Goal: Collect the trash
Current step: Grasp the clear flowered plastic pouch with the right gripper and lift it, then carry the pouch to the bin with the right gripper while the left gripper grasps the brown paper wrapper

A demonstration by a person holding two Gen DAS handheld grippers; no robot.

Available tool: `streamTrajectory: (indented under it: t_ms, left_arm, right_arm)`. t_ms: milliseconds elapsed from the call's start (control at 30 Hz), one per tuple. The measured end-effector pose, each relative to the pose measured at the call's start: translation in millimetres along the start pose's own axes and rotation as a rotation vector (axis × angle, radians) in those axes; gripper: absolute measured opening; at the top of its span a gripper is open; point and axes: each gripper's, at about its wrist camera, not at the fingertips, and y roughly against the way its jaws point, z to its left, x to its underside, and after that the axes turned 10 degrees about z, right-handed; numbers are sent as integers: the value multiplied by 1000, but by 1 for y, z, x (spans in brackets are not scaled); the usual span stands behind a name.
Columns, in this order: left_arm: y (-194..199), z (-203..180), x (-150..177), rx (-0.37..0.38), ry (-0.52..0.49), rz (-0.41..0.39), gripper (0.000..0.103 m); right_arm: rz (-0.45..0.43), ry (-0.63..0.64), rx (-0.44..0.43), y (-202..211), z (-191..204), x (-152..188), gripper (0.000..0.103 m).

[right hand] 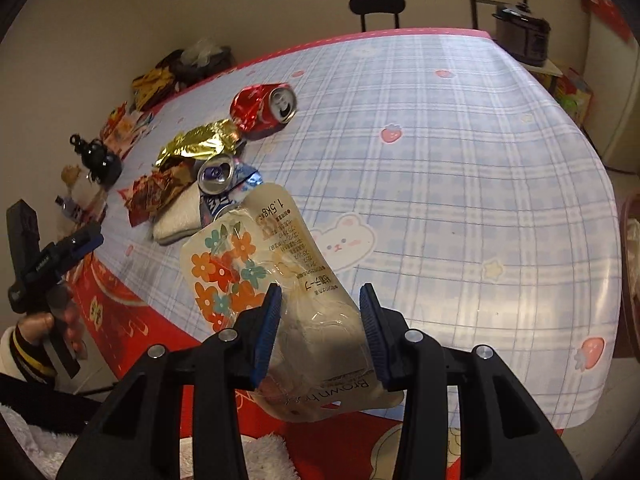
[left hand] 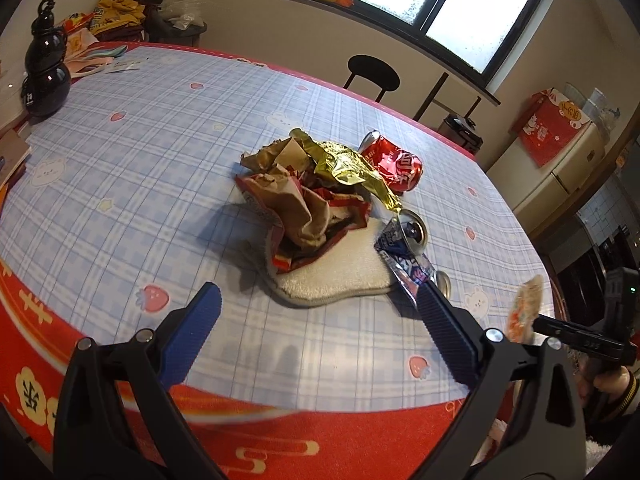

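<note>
A trash pile lies on the table: crumpled brown and red wrappers [left hand: 304, 208], a gold foil wrapper [left hand: 348, 164], a crushed red can [left hand: 394, 164], a crushed blue can [left hand: 408, 240] and a white cloth [left hand: 340, 276] under them. My left gripper [left hand: 320, 300] is open and empty, just in front of the pile. My right gripper [right hand: 320, 300] is shut on a clear plastic bag with a flower print [right hand: 256, 264], held above the table's near edge. The red can [right hand: 266, 108], gold foil [right hand: 200, 144] and blue can [right hand: 218, 174] also show in the right wrist view.
The table has a blue plaid cloth [left hand: 160, 140] with a red border. A black gourd-shaped bottle [left hand: 44, 76] and clutter stand at its far left. A black stool [left hand: 374, 74] and a dark pot [right hand: 522, 34] stand beyond the far edge.
</note>
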Motion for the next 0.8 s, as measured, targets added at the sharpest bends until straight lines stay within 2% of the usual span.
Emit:
streamTrajectory:
  t_ms: [133,267,567,633,667,800]
  left_arm:
    - [-21,-2,-20,-40,-34,15,96]
    - [-45,-8,-36,-87,-89,47,96]
    - [-80,-17,-54,-177,-187,66,96]
    - [-83,-15,-55,-174,-183,71,93]
    - [-82,-13,-55,-159,-186,73,85]
    - [-72,-11,-49,-143,-199,59,73]
  right_arm:
    - [-24,-44,33,7,-11,4,40]
    - [-46,-74,20,13,-15,10,40]
    - [-55,-103,26,19,-23,18,40]
    - [-55,-106,30,21,-24,19,40]
    - [-55,-106,31,21,-24,19,40]
    - [-57,-102,32,23,-22,17,40]
